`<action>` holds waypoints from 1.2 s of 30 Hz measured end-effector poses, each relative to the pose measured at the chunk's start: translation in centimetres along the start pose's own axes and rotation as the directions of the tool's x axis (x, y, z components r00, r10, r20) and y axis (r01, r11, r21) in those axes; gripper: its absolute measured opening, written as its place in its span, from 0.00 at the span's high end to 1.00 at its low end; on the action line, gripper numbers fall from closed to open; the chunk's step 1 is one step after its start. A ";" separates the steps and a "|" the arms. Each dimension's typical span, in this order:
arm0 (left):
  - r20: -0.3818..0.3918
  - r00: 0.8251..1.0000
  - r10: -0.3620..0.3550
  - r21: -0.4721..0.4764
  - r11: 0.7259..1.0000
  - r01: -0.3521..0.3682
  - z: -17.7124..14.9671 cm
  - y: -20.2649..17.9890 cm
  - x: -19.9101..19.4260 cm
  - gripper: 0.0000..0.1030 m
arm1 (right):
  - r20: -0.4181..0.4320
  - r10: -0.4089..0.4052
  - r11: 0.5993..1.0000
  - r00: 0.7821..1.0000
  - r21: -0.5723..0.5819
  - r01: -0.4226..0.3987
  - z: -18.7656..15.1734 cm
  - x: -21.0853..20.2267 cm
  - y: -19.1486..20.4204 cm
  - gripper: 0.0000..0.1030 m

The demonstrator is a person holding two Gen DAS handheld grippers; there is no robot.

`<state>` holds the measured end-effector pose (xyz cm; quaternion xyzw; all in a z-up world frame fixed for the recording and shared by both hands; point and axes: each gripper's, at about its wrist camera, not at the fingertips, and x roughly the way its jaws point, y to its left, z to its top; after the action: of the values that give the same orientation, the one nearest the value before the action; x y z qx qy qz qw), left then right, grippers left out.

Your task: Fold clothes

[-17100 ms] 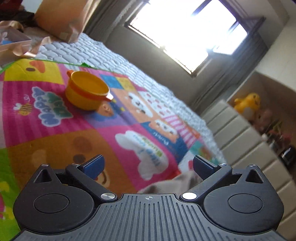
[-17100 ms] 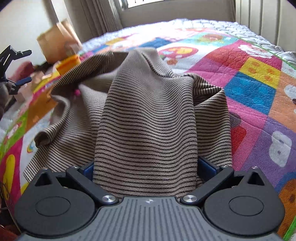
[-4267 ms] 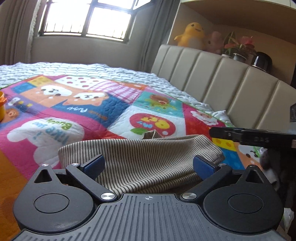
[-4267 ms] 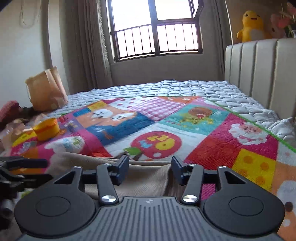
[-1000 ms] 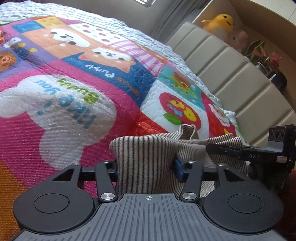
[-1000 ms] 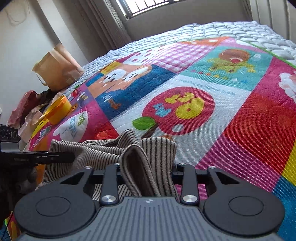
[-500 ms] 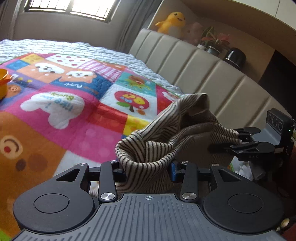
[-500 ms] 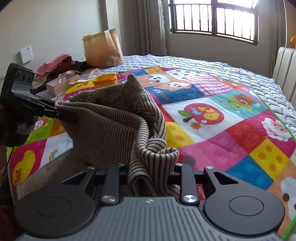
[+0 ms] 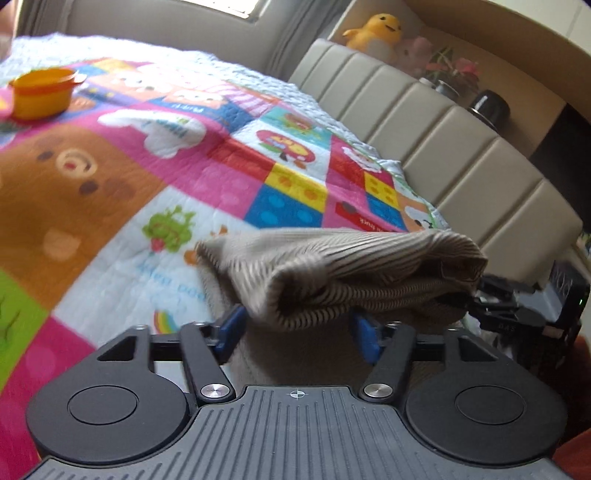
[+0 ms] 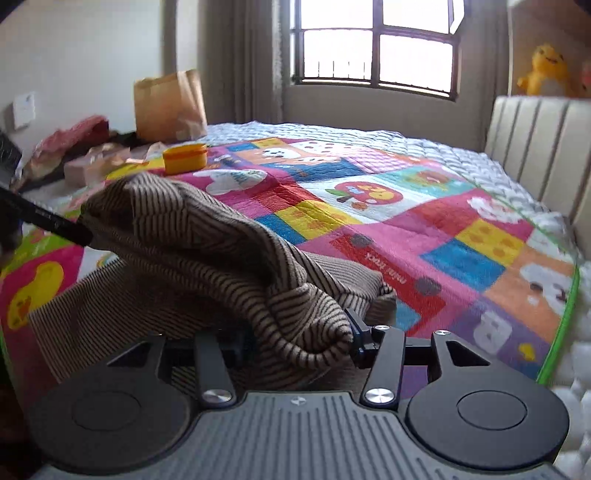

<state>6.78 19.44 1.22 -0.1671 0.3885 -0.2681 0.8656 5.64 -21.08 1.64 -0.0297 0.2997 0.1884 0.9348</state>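
Since a second ago: left gripper (image 9: 297,332) jaws opening, blue fingers (image 9: 231,326) now clear of the striped garment (image 9: 354,273). Right gripper (image 10: 299,341) jaws opening too. Garment, earlier bunched high, now lies folded over toward 6 o'clock.

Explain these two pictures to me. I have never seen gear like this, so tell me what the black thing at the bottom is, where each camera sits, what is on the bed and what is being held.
No robot here: a person holds a two-finger tool in each hand, and each tool carries a camera that looks forward along its fingers. The black ribbed body at the bottom of each picture is that tool.

One picture comes from the left hand-held gripper, the other from the right hand-held gripper.

On the bed lies a colourful cartoon quilt. On it stands an orange pot, with a brown paper bag behind. A yellow plush toy sits above the padded headboard.

The piece being folded is a striped beige garment. It lies between both pairs of fingers, but both are opening, letting it go.
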 end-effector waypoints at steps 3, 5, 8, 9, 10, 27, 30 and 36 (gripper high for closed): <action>0.033 0.998 -0.054 -0.107 0.993 0.057 -0.1 0.9 -1.7 0.17 | 0.005 -0.006 0.991 1.000 0.131 0.005 -1.7 -3.2 -0.8 0.42; 0.066 0.993 -0.099 -0.185 0.977 0.110 0.1 1.5 -2.5 0.11 | 0.023 0.001 0.968 1.000 0.251 -0.006 -2.8 -5.2 -2.4 0.35; 0.074 0.989 -0.125 -0.263 0.955 0.141 0.3 1.9 -2.1 0.08 | 0.086 0.074 0.851 0.994 0.514 -0.108 -3.6 -4.3 -6.4 0.26; 0.061 0.991 -0.121 -0.272 0.953 0.133 0.2 1.9 -1.6 0.08 | 0.114 0.120 0.776 0.986 0.609 -0.165 -3.7 -3.1 -7.7 0.25; 0.043 0.992 -0.117 -0.281 0.952 0.124 0.0 1.9 -0.9 0.08 | 0.146 0.162 0.687 0.976 0.693 -0.218 -3.8 -1.8 -9.0 0.23; -0.052 0.997 -0.063 -0.293 0.955 0.045 -1.6 2.1 4.2 0.07 | 0.052 0.151 0.779 0.987 0.609 -0.151 6.5 11.0 -5.5 0.67; -0.059 0.998 -0.031 -0.238 0.971 0.016 -1.7 1.7 3.7 0.07 | 0.072 0.082 0.871 0.994 0.480 -0.107 9.1 9.0 -6.0 0.67; -0.014 0.997 -0.077 -0.300 0.952 0.069 -1.4 2.2 2.2 0.07 | 0.015 -0.086 0.832 0.996 0.551 0.063 5.7 4.8 -12.5 0.51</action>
<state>7.64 19.76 -2.05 -0.3069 0.4291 -0.2402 0.8149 17.01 -30.08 2.88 0.2320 0.3213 0.0584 0.9163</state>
